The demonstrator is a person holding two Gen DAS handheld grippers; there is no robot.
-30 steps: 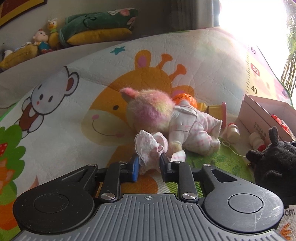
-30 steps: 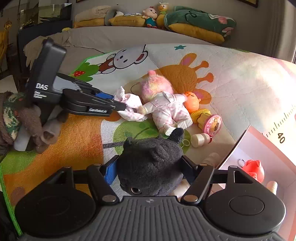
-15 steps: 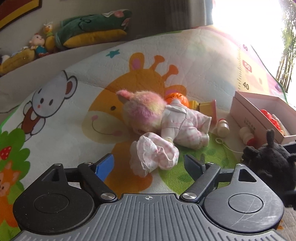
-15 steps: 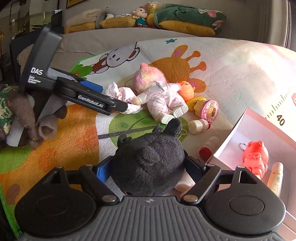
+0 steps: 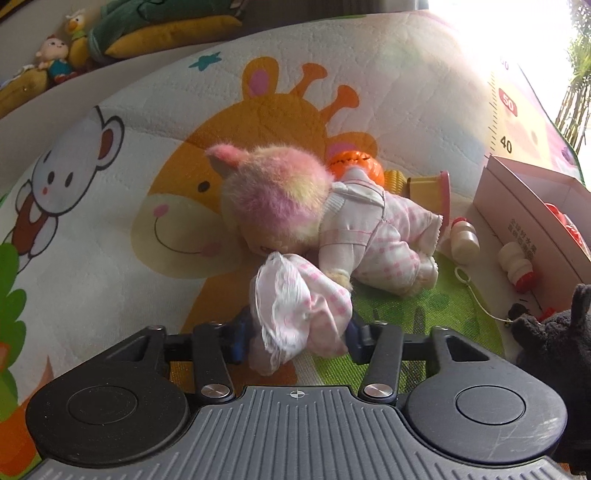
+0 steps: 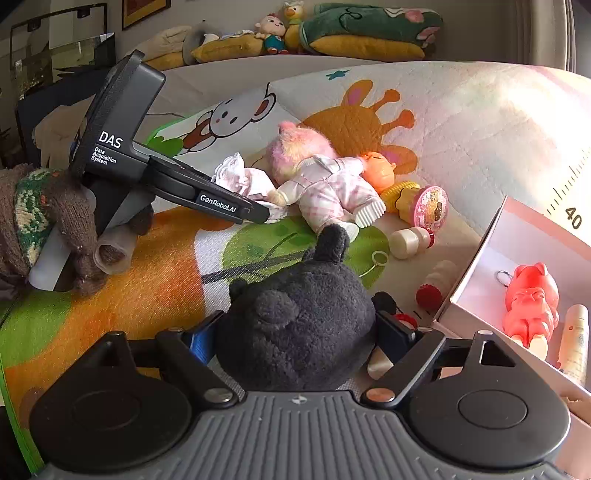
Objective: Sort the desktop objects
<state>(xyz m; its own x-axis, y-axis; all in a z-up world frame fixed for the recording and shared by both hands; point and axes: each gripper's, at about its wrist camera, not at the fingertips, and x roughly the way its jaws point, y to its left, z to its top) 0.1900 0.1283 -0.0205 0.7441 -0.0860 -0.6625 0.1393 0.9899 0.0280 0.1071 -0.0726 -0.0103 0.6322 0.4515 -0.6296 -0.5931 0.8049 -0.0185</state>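
A pink-and-white checked cloth bundle [image 5: 295, 306] lies on the play mat in front of a plush doll with pink-yellow hair [image 5: 280, 192]. My left gripper [image 5: 295, 334] is shut on this bundle, one finger pressing each side; the right wrist view shows the bundle [image 6: 240, 177] at that gripper's tip [image 6: 264, 218], with a gloved hand holding the gripper. My right gripper [image 6: 299, 336] is shut on a black plush toy [image 6: 295, 317], held above the mat just left of an open pink box [image 6: 517, 236]. The black toy [image 5: 554, 332] shows at the right edge of the left wrist view.
The box holds a red pig figure [image 6: 532, 299] and a pale tube [image 6: 576, 339]. An orange doll head [image 6: 376, 171], a yellow-and-pink toy [image 6: 428, 205] and two small bottles [image 6: 410, 240] [image 6: 432, 284] lie between the doll and the box. Cushions and soft toys [image 6: 273, 33] line the back ledge.
My left gripper opened, moved forward around the cloth bundle and shut on it again, now deeper. The right gripper kept the black plush and shifted slightly nearer the box.
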